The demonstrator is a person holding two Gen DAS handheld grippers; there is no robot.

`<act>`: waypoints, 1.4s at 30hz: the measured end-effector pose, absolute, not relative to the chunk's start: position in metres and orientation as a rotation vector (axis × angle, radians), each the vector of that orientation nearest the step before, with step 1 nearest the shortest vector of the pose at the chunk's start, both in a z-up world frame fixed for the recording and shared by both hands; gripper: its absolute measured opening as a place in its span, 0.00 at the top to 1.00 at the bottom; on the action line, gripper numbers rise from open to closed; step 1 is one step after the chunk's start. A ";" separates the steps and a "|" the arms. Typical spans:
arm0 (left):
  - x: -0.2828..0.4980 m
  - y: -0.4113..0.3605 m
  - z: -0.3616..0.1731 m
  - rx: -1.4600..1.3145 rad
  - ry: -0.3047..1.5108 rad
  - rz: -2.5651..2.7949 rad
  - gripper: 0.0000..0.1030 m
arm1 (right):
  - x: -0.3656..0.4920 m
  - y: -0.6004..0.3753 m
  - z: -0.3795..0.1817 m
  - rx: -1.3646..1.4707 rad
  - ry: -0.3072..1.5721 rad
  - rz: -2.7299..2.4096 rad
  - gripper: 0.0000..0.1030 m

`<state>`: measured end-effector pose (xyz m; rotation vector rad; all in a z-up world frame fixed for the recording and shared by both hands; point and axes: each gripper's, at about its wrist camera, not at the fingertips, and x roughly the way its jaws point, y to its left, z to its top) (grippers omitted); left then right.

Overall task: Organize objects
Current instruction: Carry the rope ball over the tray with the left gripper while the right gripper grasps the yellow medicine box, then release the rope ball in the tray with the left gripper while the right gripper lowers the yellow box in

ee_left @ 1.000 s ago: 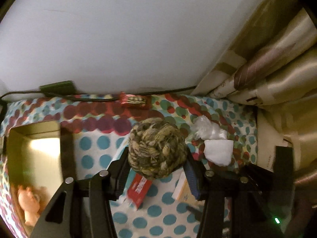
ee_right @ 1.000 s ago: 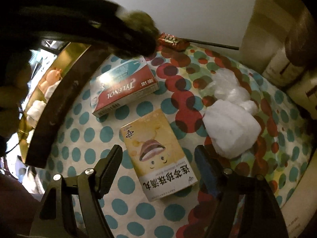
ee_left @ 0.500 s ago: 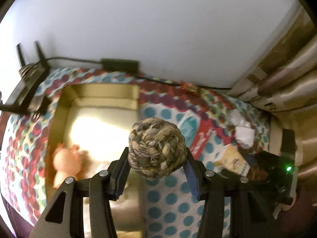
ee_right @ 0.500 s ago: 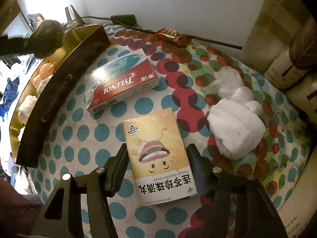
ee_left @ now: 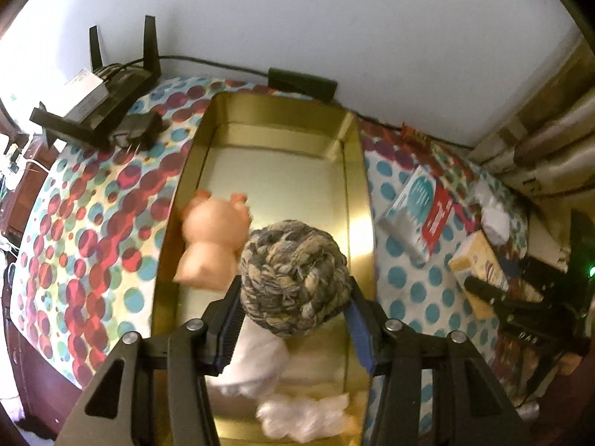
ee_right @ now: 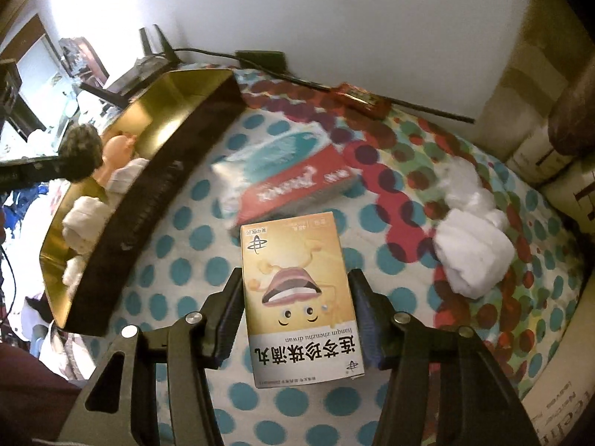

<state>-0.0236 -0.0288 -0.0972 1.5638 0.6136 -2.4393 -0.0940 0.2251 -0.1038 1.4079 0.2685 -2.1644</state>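
While the left gripper (ee_left: 293, 319) clamps a rope ball (ee_left: 293, 278), the right gripper (ee_right: 293, 319) pinches a yellow box (ee_right: 297, 297) lengthwise, pointing away.

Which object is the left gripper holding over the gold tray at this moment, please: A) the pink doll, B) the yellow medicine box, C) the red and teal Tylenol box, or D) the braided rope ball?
D: in the left wrist view the left gripper has its fingers pressed against both sides of the braided rope ball, above the gold tray, while the pink doll lies inside it.
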 end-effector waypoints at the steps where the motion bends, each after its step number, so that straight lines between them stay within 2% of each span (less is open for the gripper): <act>1: -0.021 -0.029 -0.099 1.572 0.610 -2.439 0.50 | -0.091 0.219 -0.102 1.400 0.272 -2.161 0.49; 25: 0.042 -0.045 -0.120 1.683 0.536 -2.483 0.50 | -0.053 0.131 -0.064 1.249 0.295 -2.111 0.49; 34: 0.015 -0.053 -0.114 1.633 0.545 -2.544 0.50 | -0.050 0.110 -0.058 1.226 0.310 -2.107 0.49; 42: -0.017 -0.048 -0.135 1.711 0.560 -2.554 0.50 | -0.049 0.102 -0.050 1.209 0.320 -2.138 0.49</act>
